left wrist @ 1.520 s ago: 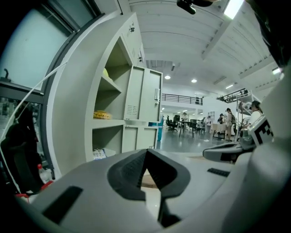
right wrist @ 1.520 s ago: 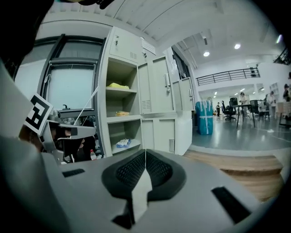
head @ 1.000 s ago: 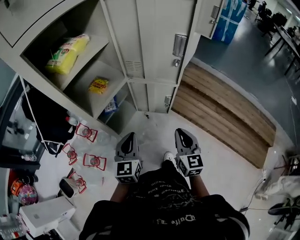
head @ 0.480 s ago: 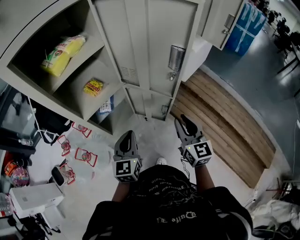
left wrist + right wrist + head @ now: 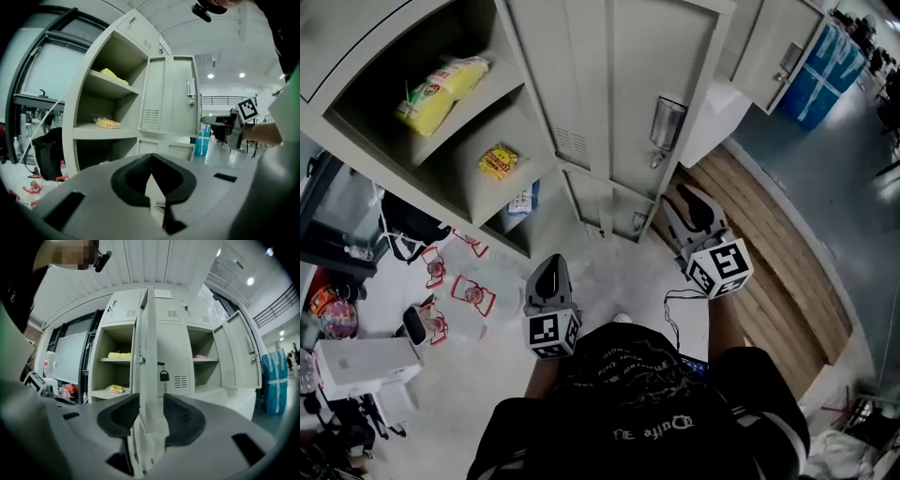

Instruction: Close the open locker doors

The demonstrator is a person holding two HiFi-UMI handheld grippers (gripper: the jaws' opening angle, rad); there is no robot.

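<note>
The right gripper (image 5: 692,204), jaws just been opening and now spread around the edge of 1 open locker door (image 5: 149,348) without pinching it, lines up to close it, while the left gripper (image 5: 550,274) hangs pressed together; next probably needs a sideways push.

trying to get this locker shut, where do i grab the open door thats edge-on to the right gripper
I'd grip the open door by its free vertical edge, below the latch. It stands thin and edge-on, so come straight at it, one jaw per face. The right gripper, jaws just opening, has that edge between them, unpinched.
</note>
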